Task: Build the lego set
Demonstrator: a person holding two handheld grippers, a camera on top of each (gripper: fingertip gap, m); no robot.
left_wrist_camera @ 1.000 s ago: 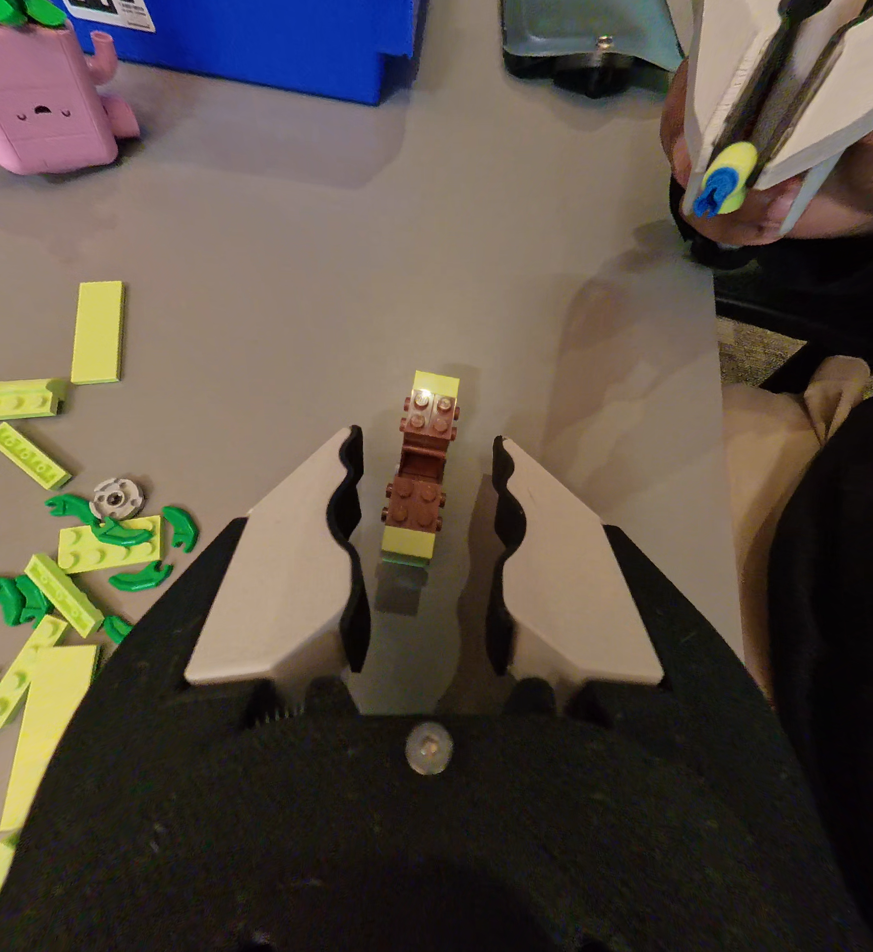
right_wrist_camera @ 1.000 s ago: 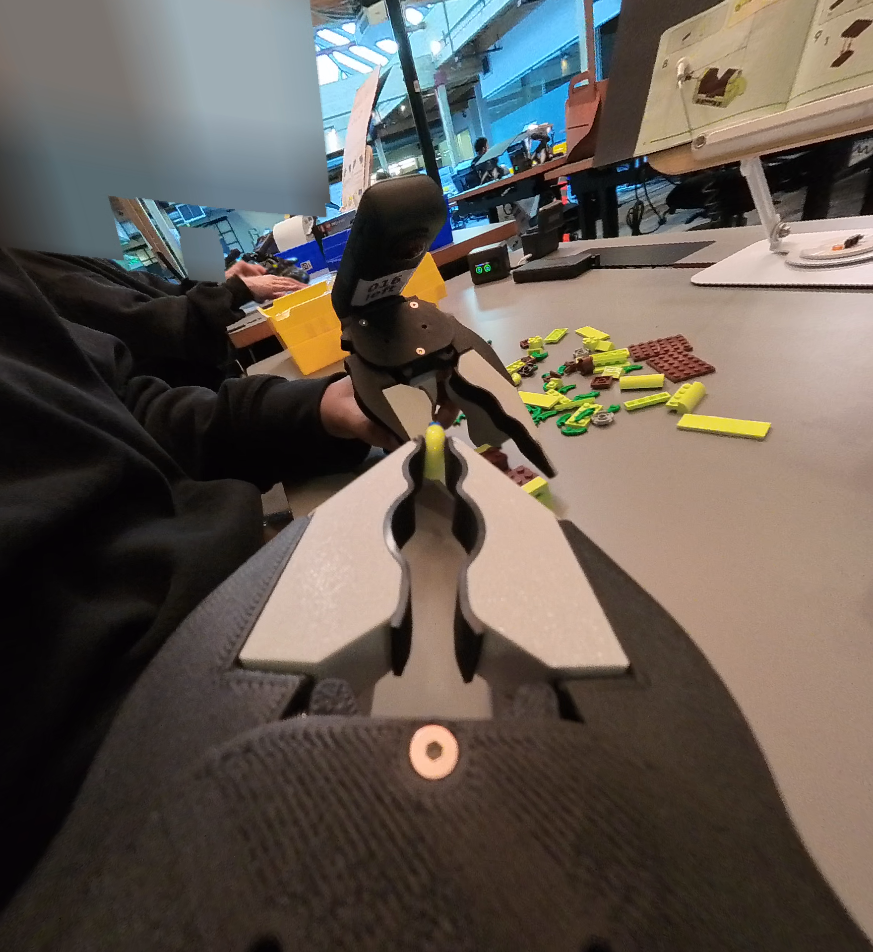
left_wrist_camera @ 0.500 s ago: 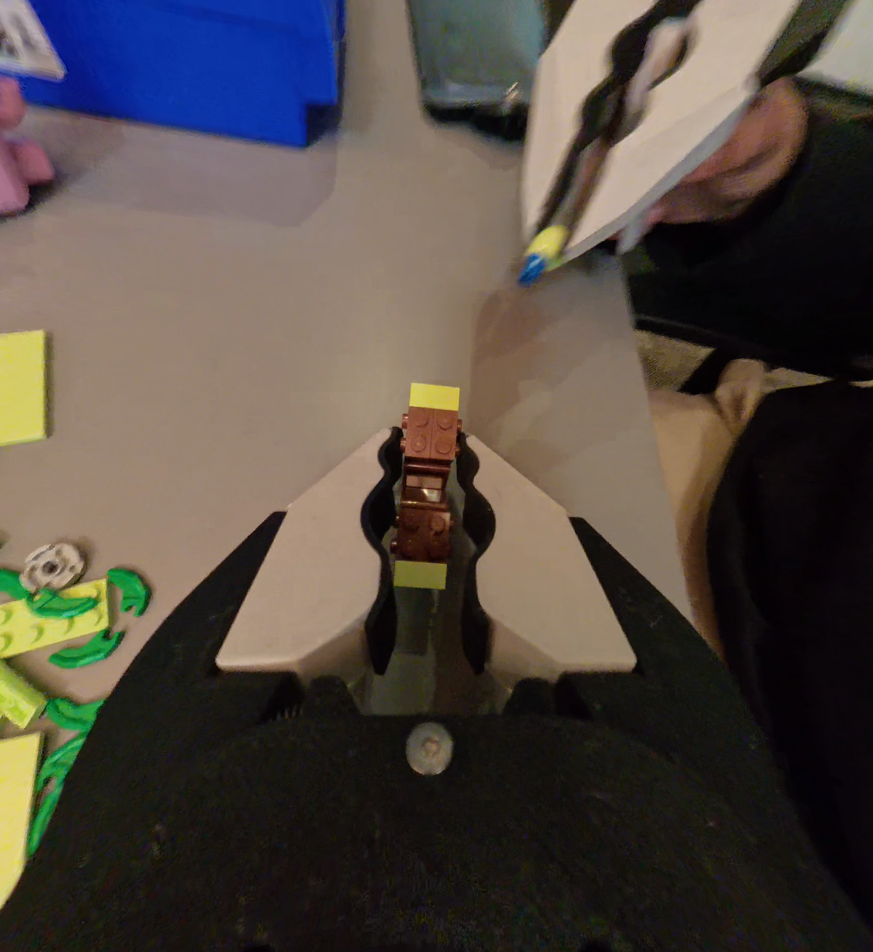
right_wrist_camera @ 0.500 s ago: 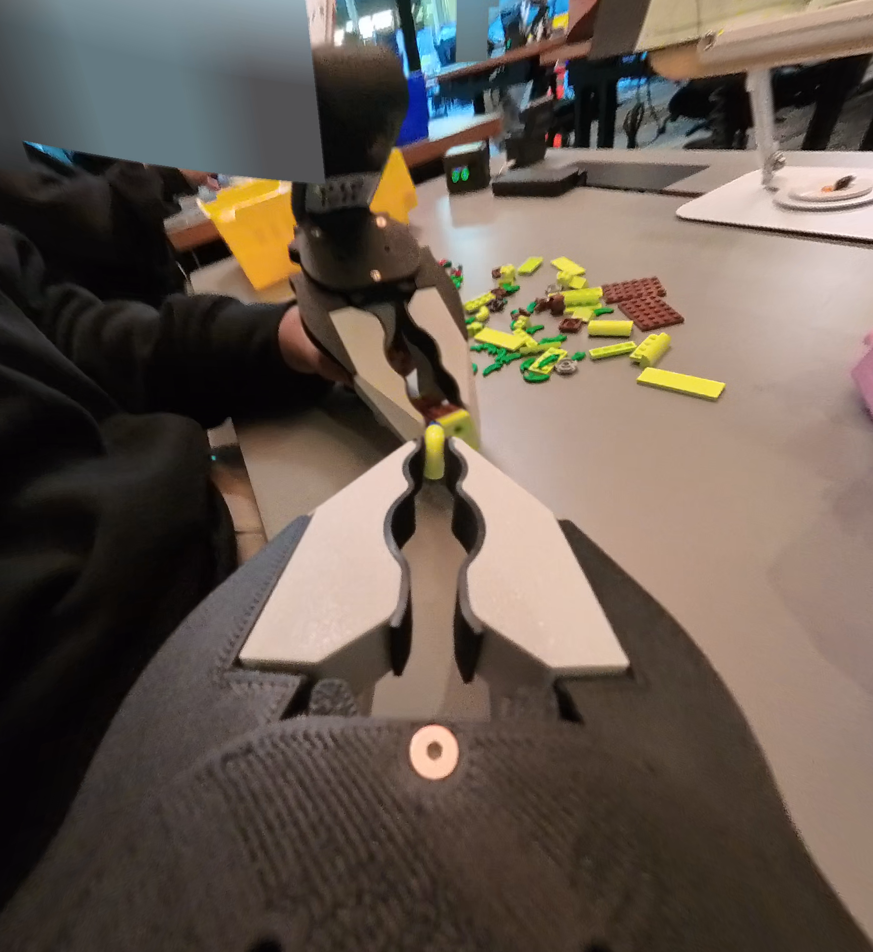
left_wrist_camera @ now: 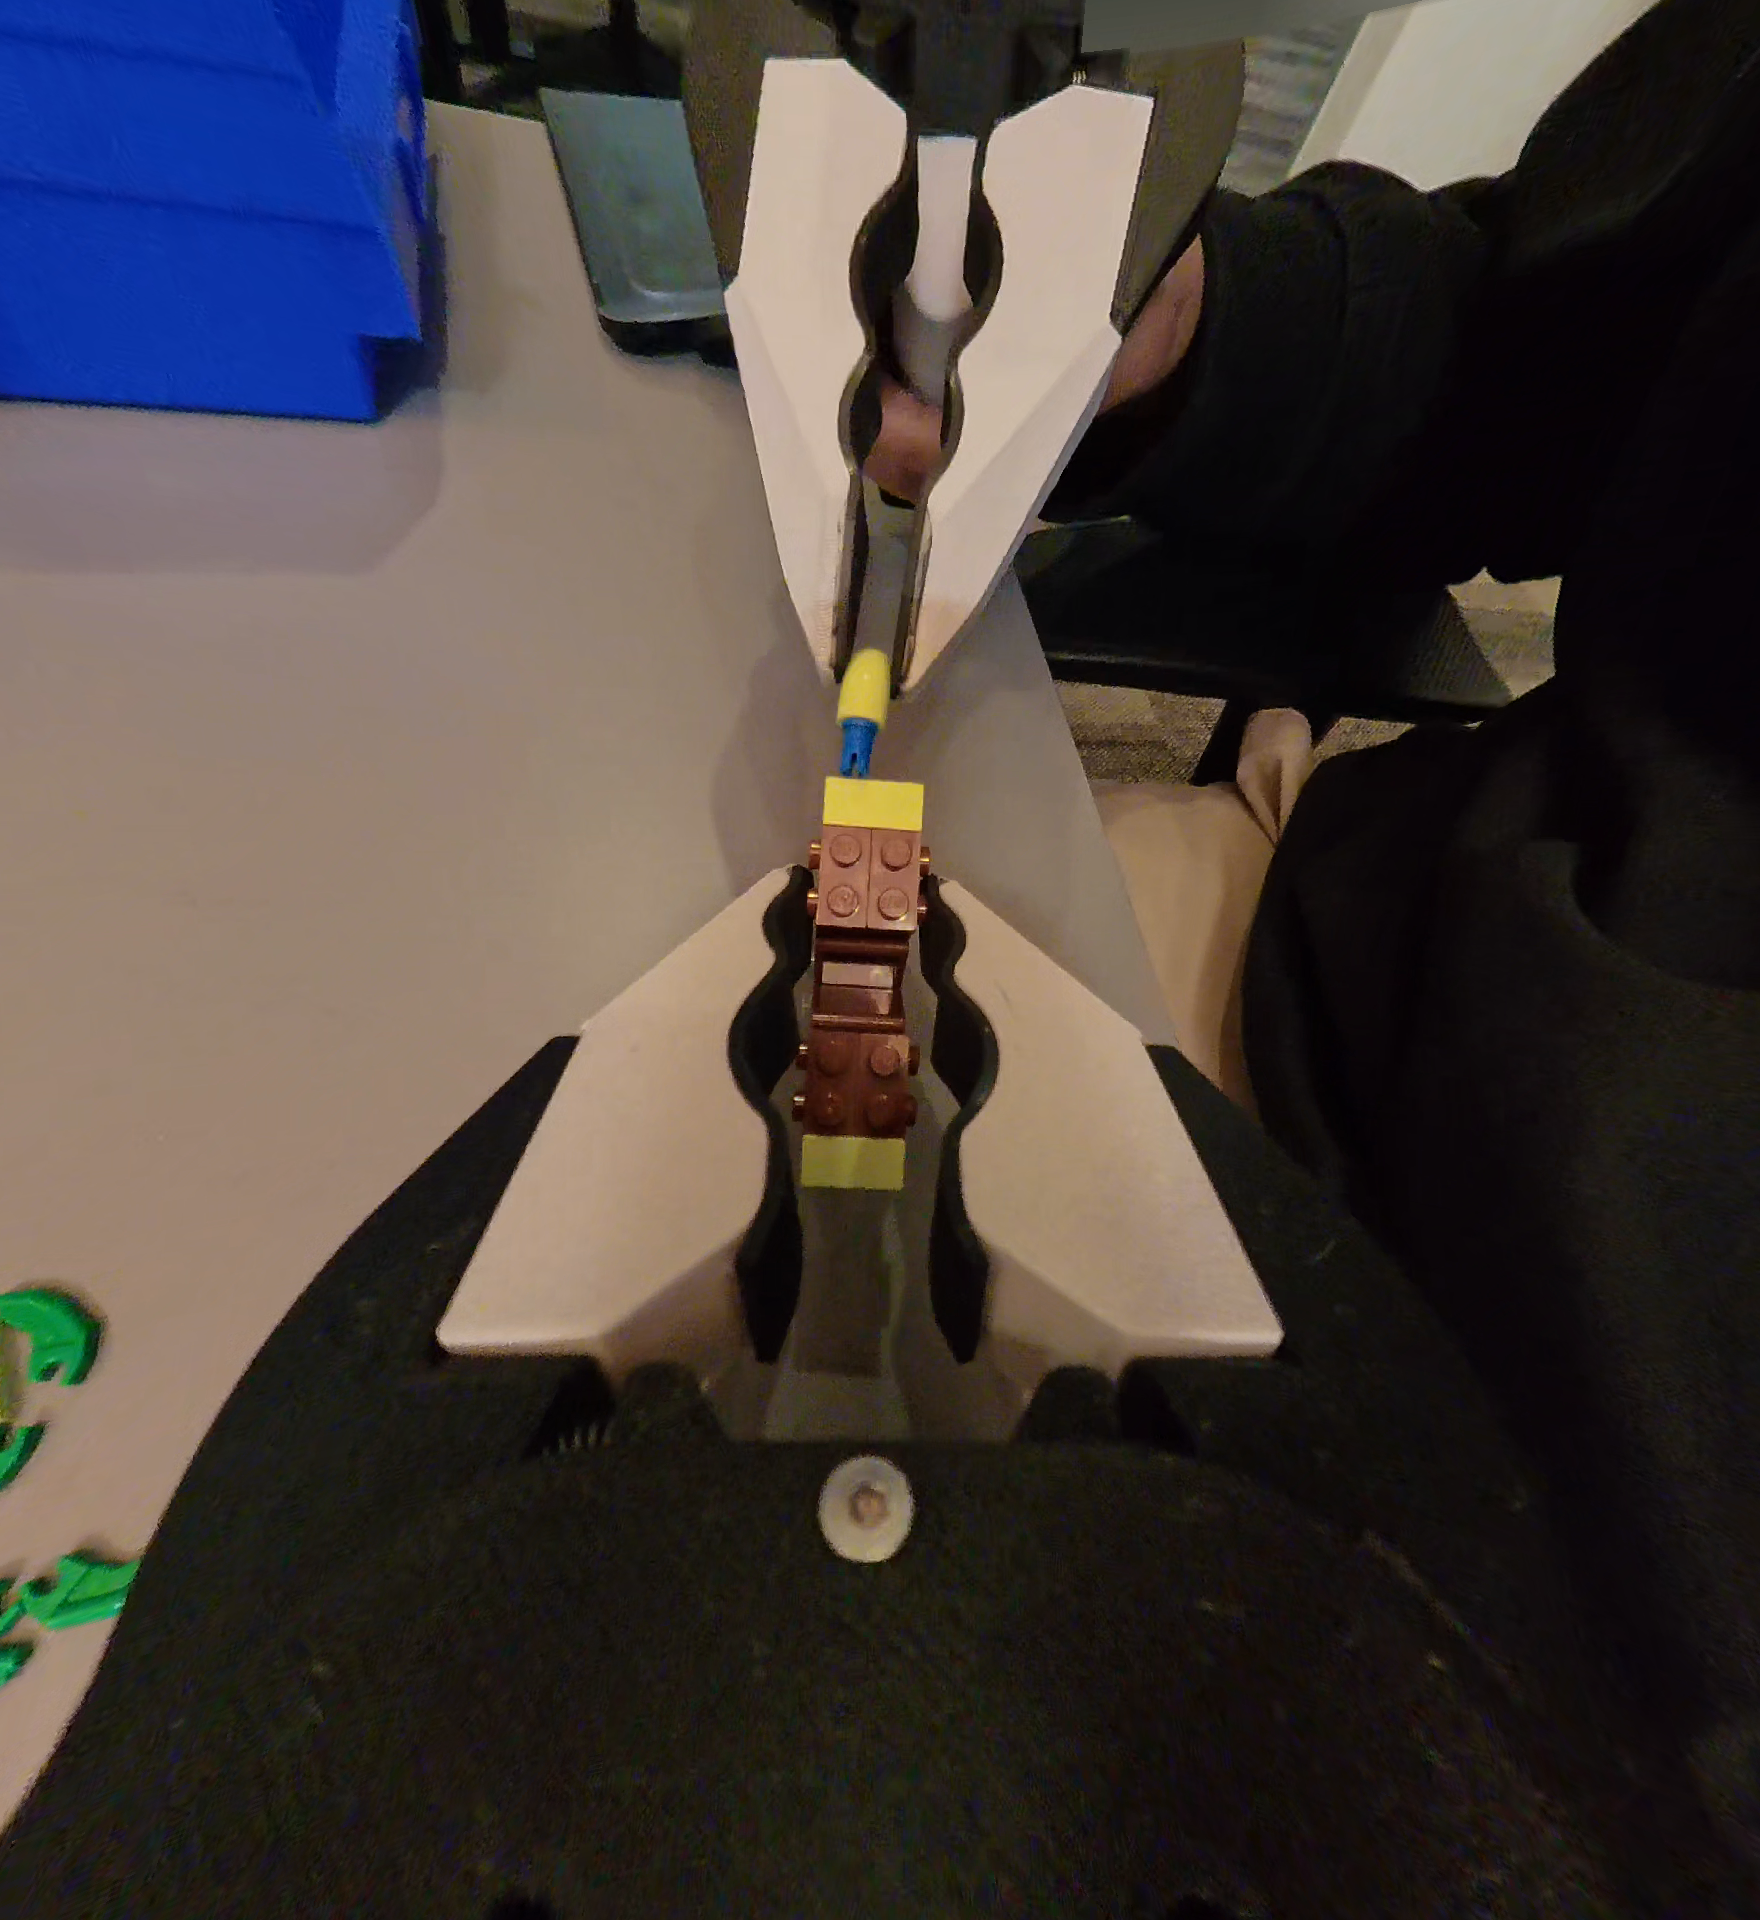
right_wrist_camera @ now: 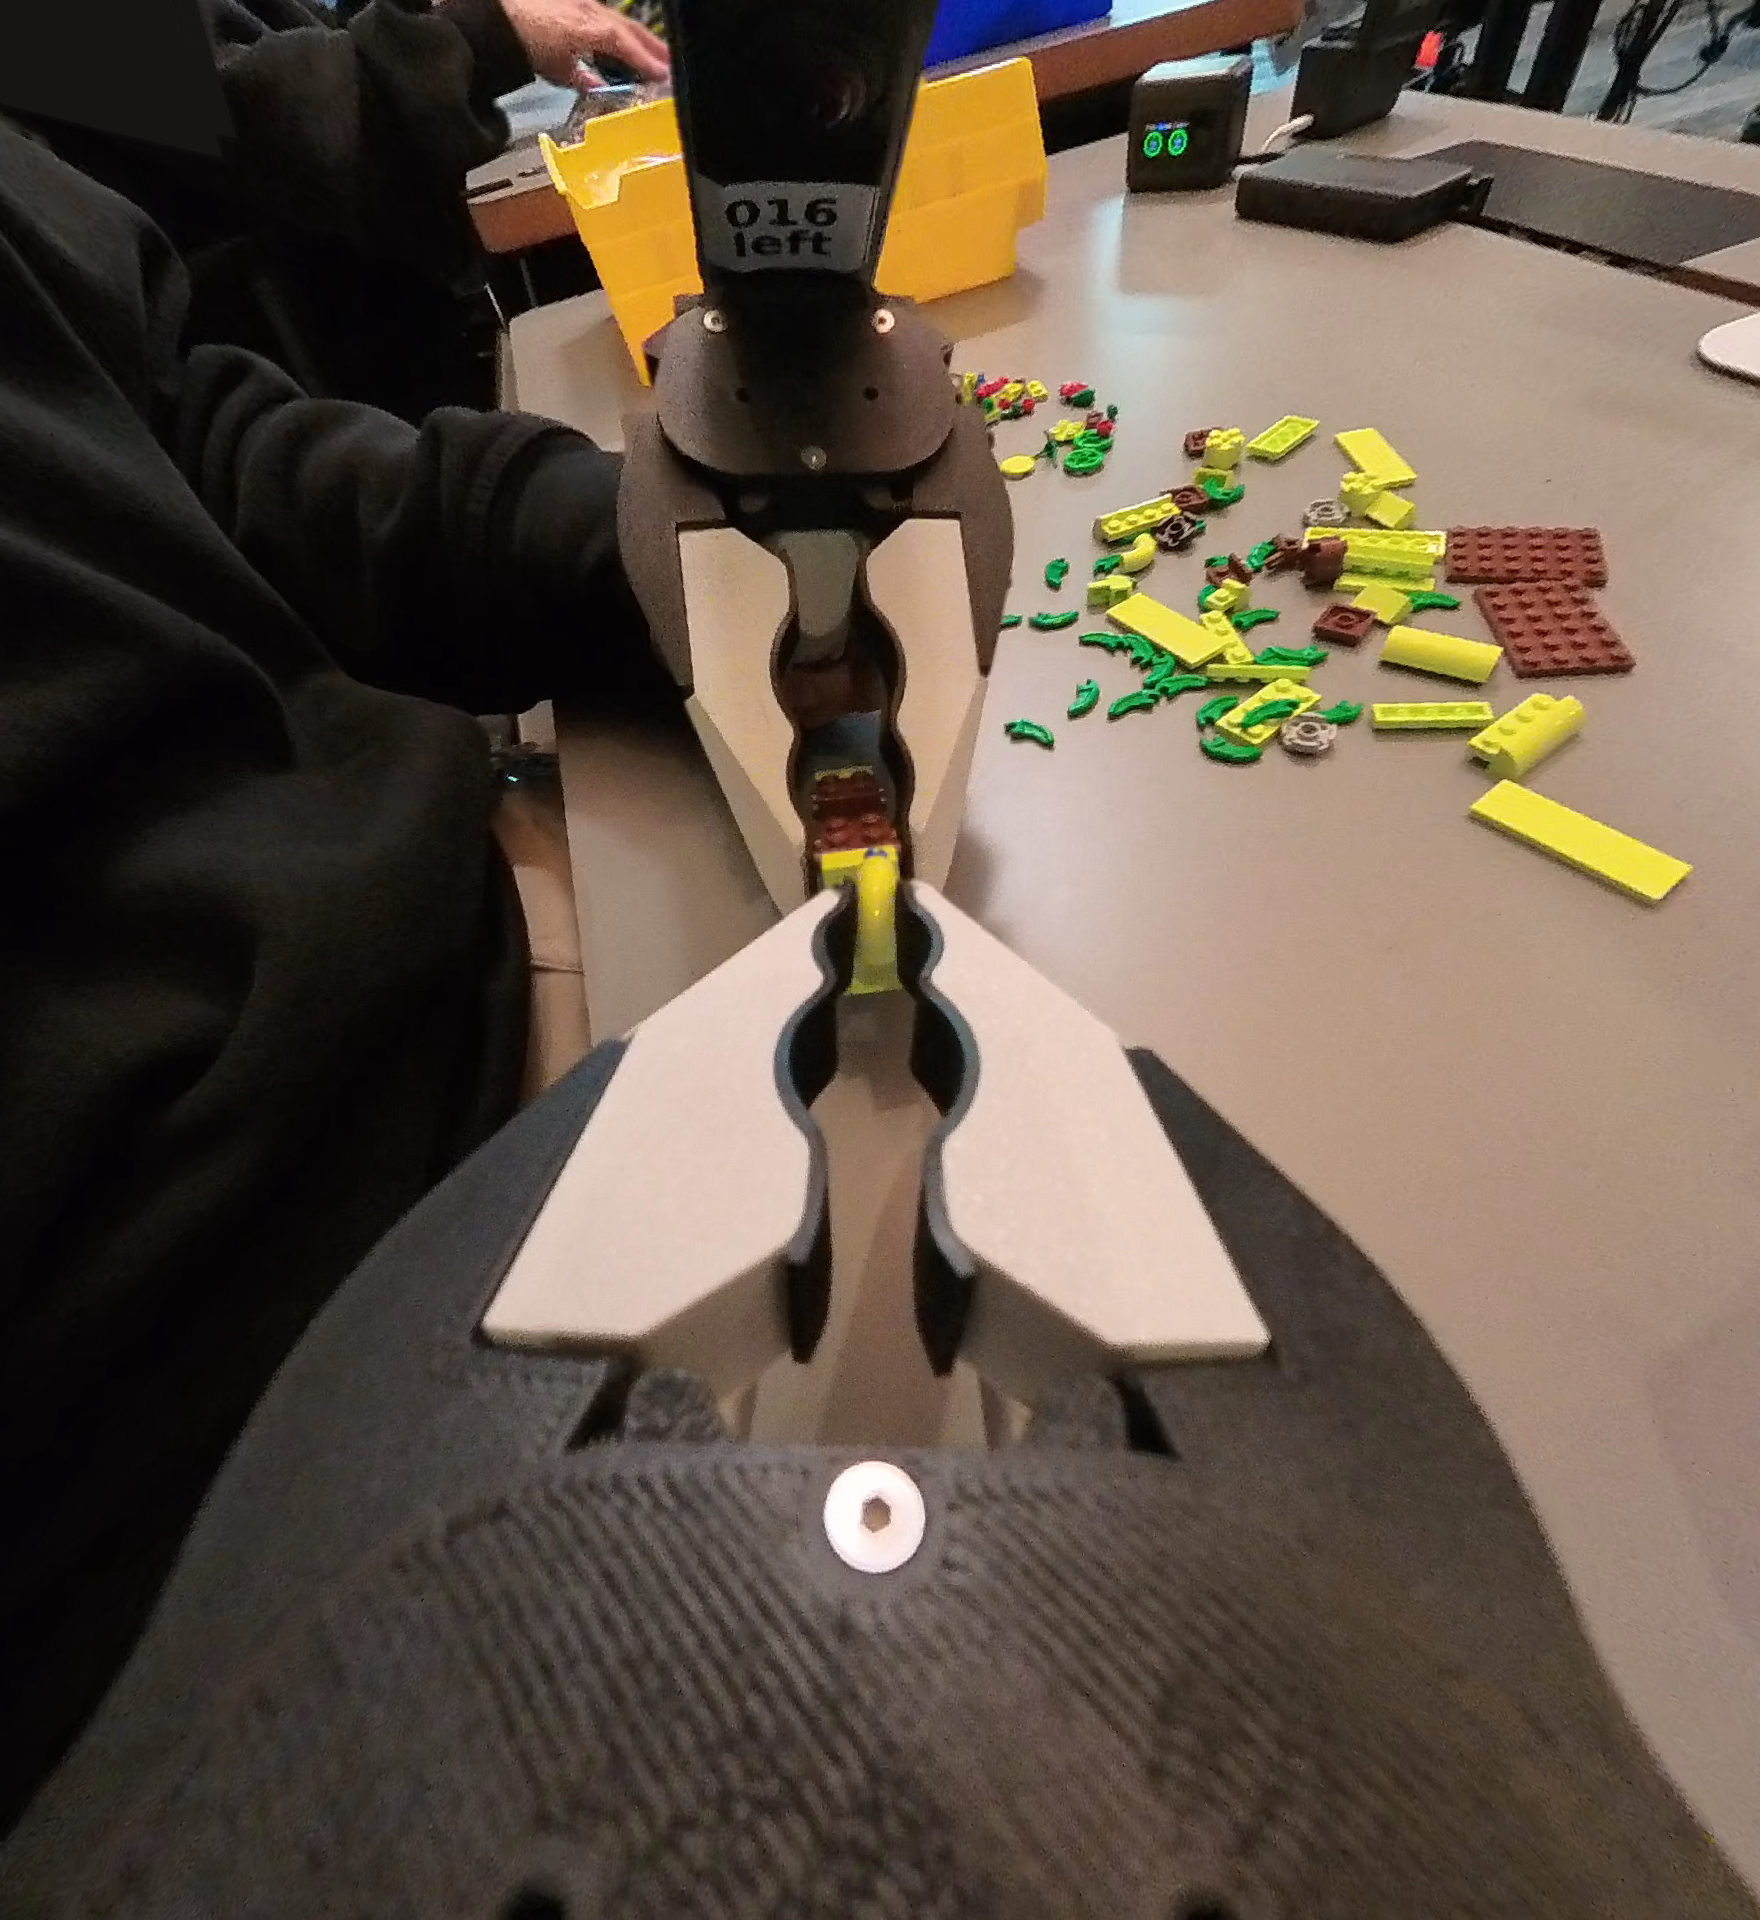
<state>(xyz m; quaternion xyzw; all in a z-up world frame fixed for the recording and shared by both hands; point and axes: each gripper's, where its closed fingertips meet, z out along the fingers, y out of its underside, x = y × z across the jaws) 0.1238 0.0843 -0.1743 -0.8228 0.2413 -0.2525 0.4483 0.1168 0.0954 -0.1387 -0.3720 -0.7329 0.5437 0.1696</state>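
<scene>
1. The left gripper (left_wrist_camera: 871, 894) is clenched on a small brown-and-lime assembly (left_wrist_camera: 863, 977), pinching its sides so that the studded top faces up and one lime end block (left_wrist_camera: 873, 805) sticks out past the fingertips. That leaves the end face clear for a part to be added.

2. The right gripper (right_wrist_camera: 871, 914) grasps a lime piece with a blue pin (left_wrist_camera: 860, 707) by its lime body, so the blue tip points outward at the assembly.

3. The two grippers meet nose to nose above the grey table (left_wrist_camera: 336, 727), near its edge; the pin tip sits at, or just touching, the lime end block (actual contact cannot be told from either view).

4. The step in hand looks like pushing the pin into that end, which calls for a straight line between both grips.

5. Loose lime, green and brown bricks (right_wrist_camera: 1323, 623) lie well apart, farther along the table, beyond the left gripper in the right wrist view.
</scene>
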